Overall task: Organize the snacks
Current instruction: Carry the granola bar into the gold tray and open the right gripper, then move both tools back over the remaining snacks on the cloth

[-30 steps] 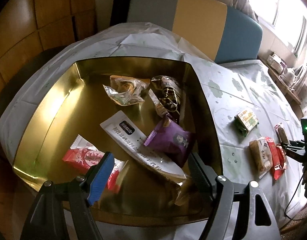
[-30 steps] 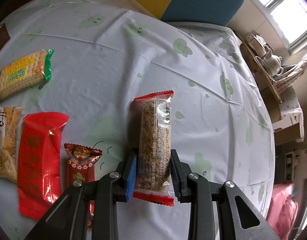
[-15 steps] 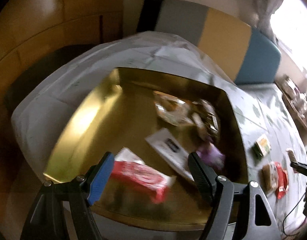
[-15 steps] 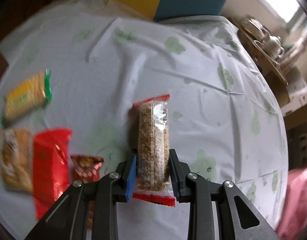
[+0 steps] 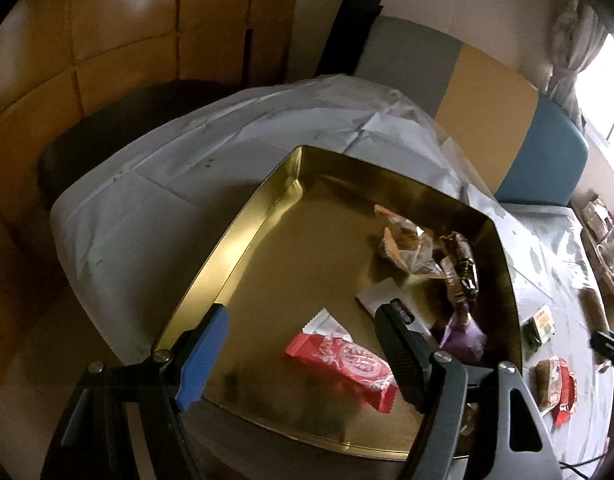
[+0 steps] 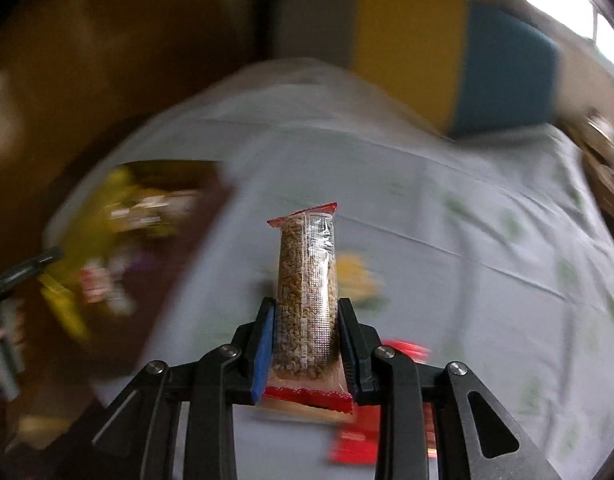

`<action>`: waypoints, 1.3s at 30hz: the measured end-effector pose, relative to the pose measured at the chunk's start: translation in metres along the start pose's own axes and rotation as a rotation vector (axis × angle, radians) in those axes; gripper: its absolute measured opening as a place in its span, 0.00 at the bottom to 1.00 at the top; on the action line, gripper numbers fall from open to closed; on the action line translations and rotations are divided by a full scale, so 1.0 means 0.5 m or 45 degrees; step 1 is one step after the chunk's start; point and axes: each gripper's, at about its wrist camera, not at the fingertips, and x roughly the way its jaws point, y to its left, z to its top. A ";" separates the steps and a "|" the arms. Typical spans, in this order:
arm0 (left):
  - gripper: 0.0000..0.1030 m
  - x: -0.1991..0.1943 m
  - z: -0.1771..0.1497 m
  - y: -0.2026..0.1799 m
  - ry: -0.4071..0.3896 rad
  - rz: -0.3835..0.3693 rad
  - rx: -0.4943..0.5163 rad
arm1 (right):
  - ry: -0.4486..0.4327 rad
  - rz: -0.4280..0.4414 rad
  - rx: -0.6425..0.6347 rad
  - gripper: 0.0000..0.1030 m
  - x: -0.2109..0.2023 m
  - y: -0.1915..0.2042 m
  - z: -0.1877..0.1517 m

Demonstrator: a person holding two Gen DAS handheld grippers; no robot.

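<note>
Since the frame a second back, my left gripper (image 5: 303, 344) has swung leftward, so the gold tray (image 5: 243, 236) now sits off to the right of its view, and my right gripper (image 6: 305, 334) has lifted the grain bar (image 6: 307, 292) clear of the tablecloth (image 6: 447, 208), where before it lay flat.

Through the left wrist camera, I see the fingers spread wide with nothing between the pads, hovering over the near edge of the tray. Inside the tray lies a red and white wrapper (image 5: 345, 360) close to me, a white packet (image 5: 387, 300) partly hidden behind my right finger, a purple packet (image 5: 463, 336) beside it, a clear bag with an orange trim (image 5: 403, 240) toward the far right corner, and a dark wrapped snack (image 5: 463, 268) against the right wall. Past the tray's right side, on the cloth, I can make out a small green and yellow packet (image 5: 541, 322) and a brown and red pair (image 5: 555, 380) nearer me.

Through the right wrist camera the background is smeared with motion. The pads are pinching the grain bar near its lower end; it stands up along the fingers, red crimp at top and bottom. The tray shows blurred at the left, red wrappers (image 6: 363, 436) below the fingers.
</note>
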 end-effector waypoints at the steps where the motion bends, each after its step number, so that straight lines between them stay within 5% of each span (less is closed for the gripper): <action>1: 0.74 -0.002 0.000 0.000 -0.002 -0.002 0.001 | -0.004 0.047 -0.035 0.29 0.007 0.033 0.006; 10: 0.74 0.000 -0.003 0.012 0.010 -0.003 -0.020 | 0.060 0.352 -0.273 0.31 0.113 0.289 0.024; 17: 0.74 0.005 -0.014 0.011 0.011 0.018 0.008 | 0.176 0.390 -0.310 0.34 0.193 0.354 -0.012; 23: 0.74 0.000 -0.018 -0.012 0.006 -0.004 0.050 | 0.136 0.383 -0.277 0.40 0.162 0.320 -0.025; 25: 0.74 -0.003 -0.020 -0.021 0.003 -0.003 0.072 | 0.110 0.366 -0.245 0.58 0.142 0.298 -0.024; 29: 0.74 -0.010 -0.020 -0.036 -0.010 0.002 0.093 | 0.067 0.333 -0.213 0.65 0.113 0.276 -0.025; 31: 0.74 -0.014 -0.021 -0.045 -0.016 0.005 0.109 | 0.039 0.313 -0.205 0.75 0.096 0.260 -0.028; 39: 0.74 -0.022 -0.033 -0.088 -0.009 -0.028 0.190 | -0.013 0.155 -0.168 0.77 0.049 0.165 -0.045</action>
